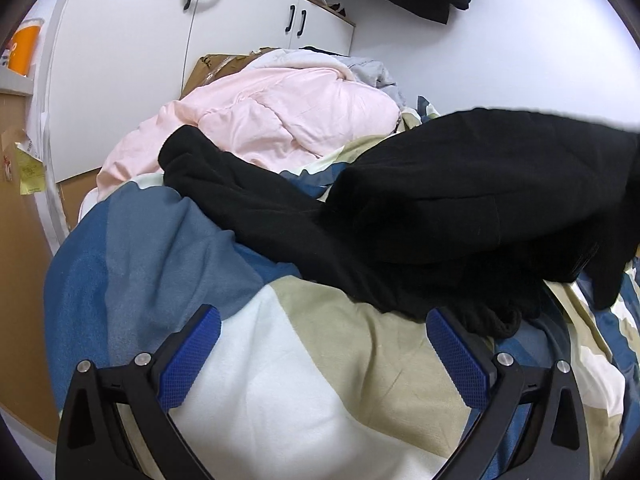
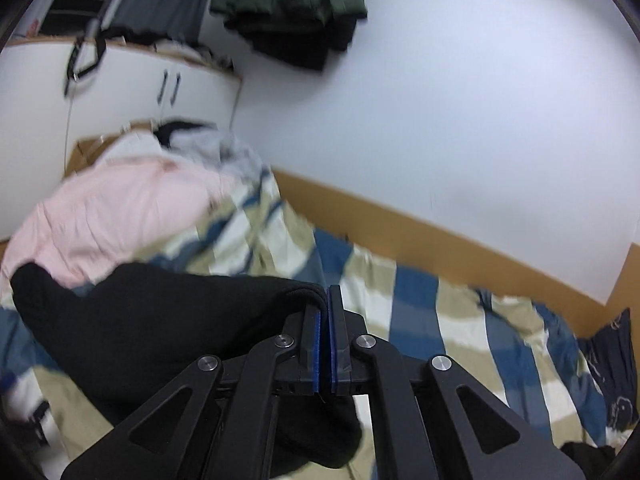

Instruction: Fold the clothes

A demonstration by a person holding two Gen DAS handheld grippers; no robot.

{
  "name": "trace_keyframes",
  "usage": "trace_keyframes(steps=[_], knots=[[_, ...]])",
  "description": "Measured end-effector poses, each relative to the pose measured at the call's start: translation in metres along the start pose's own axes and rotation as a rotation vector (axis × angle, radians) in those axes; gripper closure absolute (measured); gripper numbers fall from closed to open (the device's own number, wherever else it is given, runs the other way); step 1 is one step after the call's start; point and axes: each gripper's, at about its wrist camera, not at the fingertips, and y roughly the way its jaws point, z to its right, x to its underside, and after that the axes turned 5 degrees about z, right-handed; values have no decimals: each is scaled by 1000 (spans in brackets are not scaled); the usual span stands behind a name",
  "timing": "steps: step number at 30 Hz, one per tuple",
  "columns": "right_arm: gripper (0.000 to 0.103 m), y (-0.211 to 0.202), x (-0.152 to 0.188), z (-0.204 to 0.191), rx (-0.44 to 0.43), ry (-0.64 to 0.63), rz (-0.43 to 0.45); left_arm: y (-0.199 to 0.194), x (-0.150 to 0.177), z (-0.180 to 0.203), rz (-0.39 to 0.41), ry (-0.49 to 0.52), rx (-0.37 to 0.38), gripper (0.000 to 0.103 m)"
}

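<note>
A black fleece garment (image 1: 440,208) lies across a checked blue, beige and white bed cover (image 1: 280,360). Its right part is lifted off the bed toward the right edge of the left wrist view. My left gripper (image 1: 324,332) stands open just above the cover, its blue pads wide apart and nothing between them; the garment's edge lies by its right pad. In the right wrist view my right gripper (image 2: 324,316) is shut on a fold of the black garment (image 2: 160,320), which hangs down to the left of it above the bed cover (image 2: 440,320).
A heap of pink bedding (image 1: 280,120) and pale clothes lies at the far end of the bed. White cupboards (image 1: 140,60) stand behind it. Dark clothes (image 2: 296,4) hang on the white wall. A dark patterned cloth (image 2: 612,364) lies at the bed's right end by a brown board.
</note>
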Motion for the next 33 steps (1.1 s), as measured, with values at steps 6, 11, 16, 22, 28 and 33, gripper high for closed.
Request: trace_keyframes(steps=[6, 11, 16, 22, 28, 33], knots=[[62, 32, 88, 2, -100, -93, -248, 7, -7, -17, -52, -51, -4, 0], [36, 15, 131, -41, -149, -300, -228, 12, -11, -23, -68, -66, 8, 0], [31, 14, 149, -64, -117, -435, -220, 3, -14, -8, -35, -13, 38, 0], [100, 25, 132, -52, -141, -256, -221, -17, -11, 33, 33, 162, 129, 0], [100, -14, 92, -20, -214, -91, -72, -37, 3, 88, 139, 406, 134, 0], [100, -39, 83, -2, -270, -26, -10, -35, 18, 143, 220, 622, 30, 0]])
